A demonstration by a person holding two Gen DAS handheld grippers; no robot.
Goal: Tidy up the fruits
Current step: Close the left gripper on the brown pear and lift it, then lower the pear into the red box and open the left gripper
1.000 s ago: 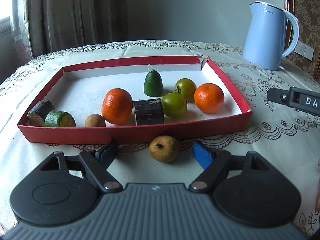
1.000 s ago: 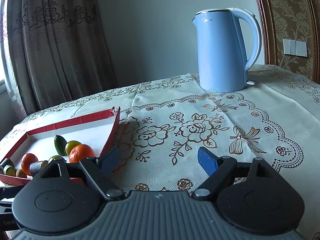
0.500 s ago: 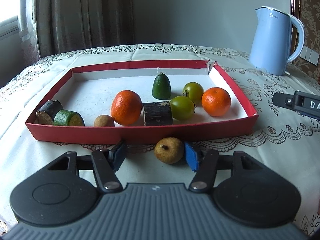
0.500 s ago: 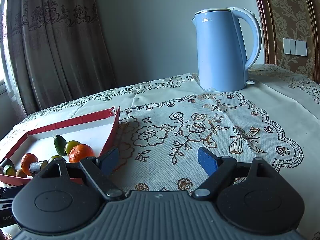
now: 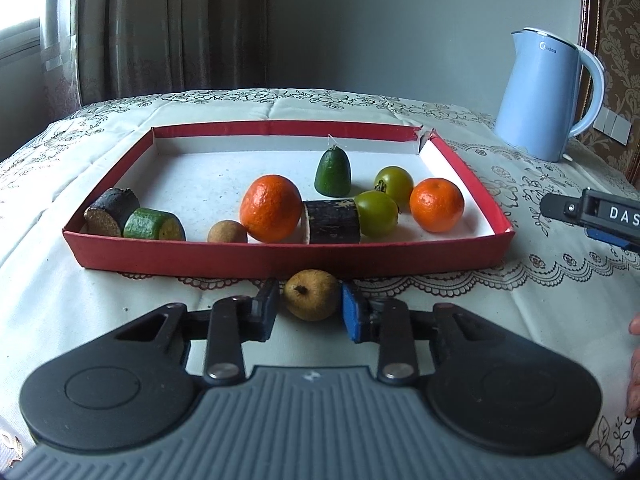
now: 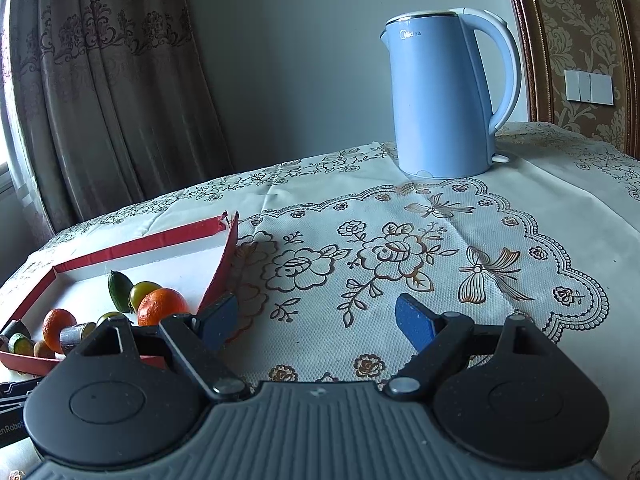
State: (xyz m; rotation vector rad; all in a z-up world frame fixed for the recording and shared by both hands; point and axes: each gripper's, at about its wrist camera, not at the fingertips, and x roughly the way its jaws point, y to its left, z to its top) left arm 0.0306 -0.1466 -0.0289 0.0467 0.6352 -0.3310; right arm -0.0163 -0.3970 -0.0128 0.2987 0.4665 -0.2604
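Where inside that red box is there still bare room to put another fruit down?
The back-left of the red box is bare: the white floor between the far wall, the left wall and the cut pieces in the near-left corner. A strip along the far wall is also free. The near-right half is crowded with the oranges, green fruits and dark block.

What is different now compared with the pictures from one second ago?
The left gripper has just been closing on the small brown pear-like fruit lying on the tablecloth before the red cardboard tray; its pads now sit against both sides. The fruits inside the tray, the light blue kettle and the open right gripper stayed as they were.
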